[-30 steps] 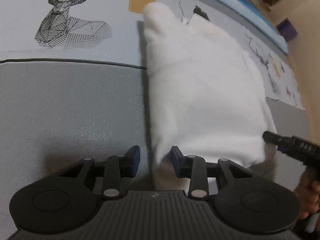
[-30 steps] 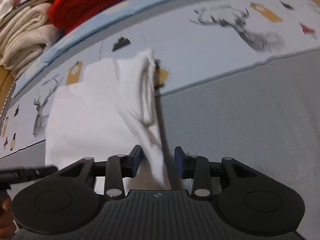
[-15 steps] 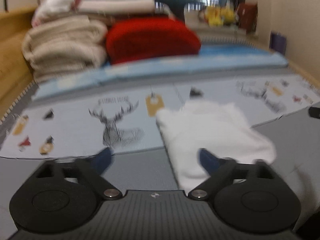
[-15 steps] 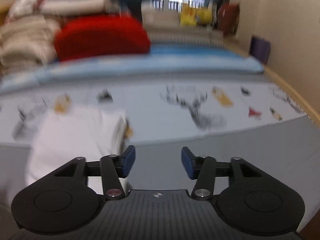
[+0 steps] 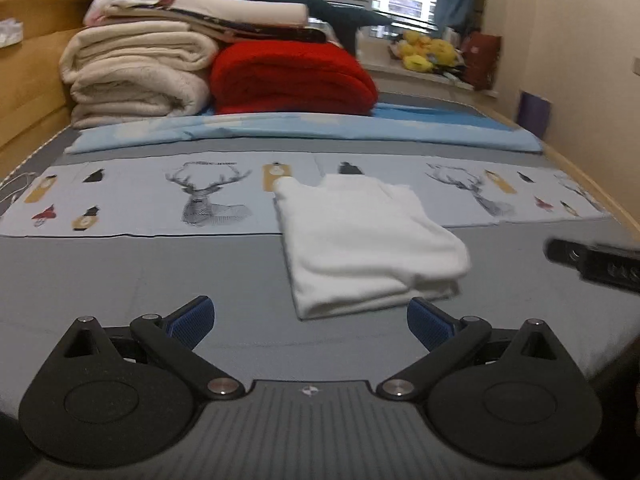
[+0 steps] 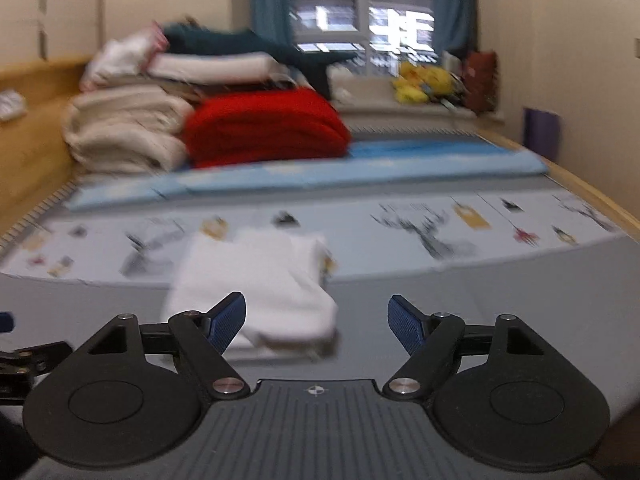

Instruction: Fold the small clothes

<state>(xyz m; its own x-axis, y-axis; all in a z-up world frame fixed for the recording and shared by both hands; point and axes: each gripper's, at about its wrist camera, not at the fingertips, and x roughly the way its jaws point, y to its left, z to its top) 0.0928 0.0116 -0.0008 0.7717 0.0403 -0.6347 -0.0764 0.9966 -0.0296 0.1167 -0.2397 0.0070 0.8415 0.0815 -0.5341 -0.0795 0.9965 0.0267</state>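
Two grippers, both clear of the cloth: left gripper [image 5: 310, 322] spread wide and empty, right gripper [image 6: 316, 322] still opening, nothing pinched. Folded white cotton garment [image 5: 360, 240] lying flat on grey bed [image 5: 120, 280], at twelve o'clock of left gripper, eleven o'clock of right.

A wide bed [image 5: 120, 280] with a grey cover fills the room, a pale printed sheet [image 5: 120, 196] with stag heads lying across it. At the far edge sit cream blankets [image 5: 136, 76] and a red blanket [image 5: 288, 76] on a blue quilt [image 5: 320, 130]. A wooden frame [image 5: 28, 92] runs along the left edge. Cream walls [image 5: 560, 32] meet a window [image 6: 360, 20] with teal curtains [image 6: 268, 0], yellow toys [image 5: 424, 52] on its sill
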